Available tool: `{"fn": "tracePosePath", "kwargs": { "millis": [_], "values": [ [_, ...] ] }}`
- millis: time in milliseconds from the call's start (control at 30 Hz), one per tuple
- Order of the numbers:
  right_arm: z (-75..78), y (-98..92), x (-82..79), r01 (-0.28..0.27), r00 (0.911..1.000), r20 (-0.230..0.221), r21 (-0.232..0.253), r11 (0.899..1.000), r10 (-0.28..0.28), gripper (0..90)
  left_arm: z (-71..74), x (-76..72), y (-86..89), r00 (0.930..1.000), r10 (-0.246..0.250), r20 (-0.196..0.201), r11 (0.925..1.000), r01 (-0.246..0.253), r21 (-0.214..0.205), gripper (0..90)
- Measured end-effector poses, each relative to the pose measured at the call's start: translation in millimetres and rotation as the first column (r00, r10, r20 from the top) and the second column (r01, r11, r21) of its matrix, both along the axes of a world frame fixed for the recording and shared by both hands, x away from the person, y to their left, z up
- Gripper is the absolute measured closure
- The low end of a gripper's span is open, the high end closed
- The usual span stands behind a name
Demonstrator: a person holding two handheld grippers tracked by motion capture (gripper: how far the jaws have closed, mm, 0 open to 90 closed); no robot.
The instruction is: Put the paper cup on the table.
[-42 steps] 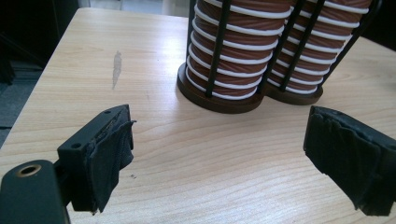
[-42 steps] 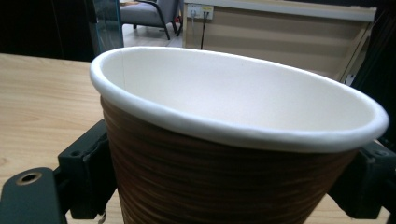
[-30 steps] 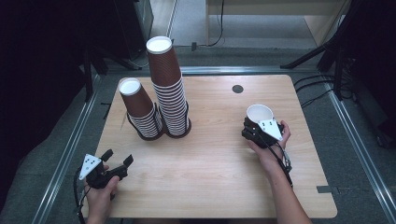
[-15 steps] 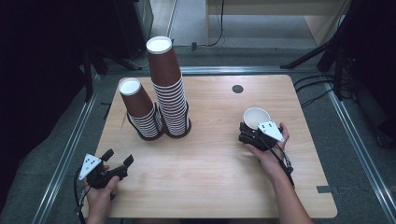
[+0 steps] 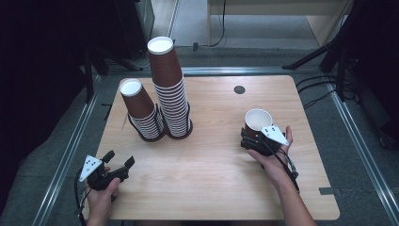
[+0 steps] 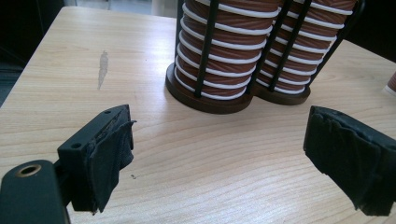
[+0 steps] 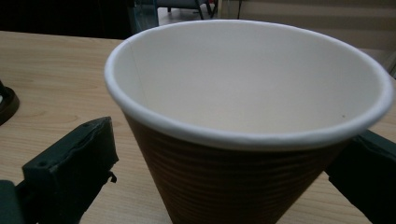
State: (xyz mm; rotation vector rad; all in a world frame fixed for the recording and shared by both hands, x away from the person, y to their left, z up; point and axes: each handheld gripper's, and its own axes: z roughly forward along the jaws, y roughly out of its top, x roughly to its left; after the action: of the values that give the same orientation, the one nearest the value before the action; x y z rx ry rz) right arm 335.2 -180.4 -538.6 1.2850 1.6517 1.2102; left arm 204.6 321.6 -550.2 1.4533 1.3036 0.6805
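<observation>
Now, near edge of table: the left gripper [image 5: 123, 165] rests low at the front left corner, in the person's hand; its jaws stand wide apart with nothing between them, and the black pads [image 6: 109, 154] look worn and frayed.
Right side, a little farther: the right gripper [image 5: 249, 141] has the single cup [image 5: 257, 123] between its jaws. In the right gripper view there is a gap on the left side and the right pad is partly hidden, so I cannot tell if the jaws really press on it.
Single cup: it stands upright on the table [image 5: 211, 179], mouth up, well apart from the stacks. Brown ribbed paper outside, smooth white inside, rolled white rim, cone shape.
Middle to far left: a short stack [image 5: 141, 110] and just beside it a tall stack [image 5: 170, 89], both of cups turned upside down, inside a black wire holder [image 6: 208, 51] with round bases.
Table: pale wood grain, flat, with a small dark round cap [image 5: 239, 89] near the far edge.
Progress, as I judge: one cup is separate and standing; many cups are left in the stacks, so the work seems to be in an early part.
</observation>
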Motion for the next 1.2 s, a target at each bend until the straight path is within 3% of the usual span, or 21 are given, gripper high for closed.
{"fn": "tracePosePath", "kwargs": {
  "millis": [233,700,1200],
  "values": [
    [4.6,-5.7,-12.4,-0.015,0.9997,0.019,-0.013,1.0,0.015,0.0,0.1,-0.1,-0.3,1.0,0.0,-0.002,1.0,0.0,0.006,8.5],
    [12.3,-21.0,-40.0,-0.017,0.998,0.062,0.018,1.0,0.016,0.0,-0.1,0.1,-1.4,1.0,-0.005,-0.004,1.0,0.005,0.006,8.5],
    [14.8,-41.9,-64.8,-0.003,0.9947,0.103,-0.006,1.0,0.004,0.0,-0.2,-0.2,-2.2,1.0,-0.008,-0.006,0.9999,0.008,0.013,8.5]
  ]
}}
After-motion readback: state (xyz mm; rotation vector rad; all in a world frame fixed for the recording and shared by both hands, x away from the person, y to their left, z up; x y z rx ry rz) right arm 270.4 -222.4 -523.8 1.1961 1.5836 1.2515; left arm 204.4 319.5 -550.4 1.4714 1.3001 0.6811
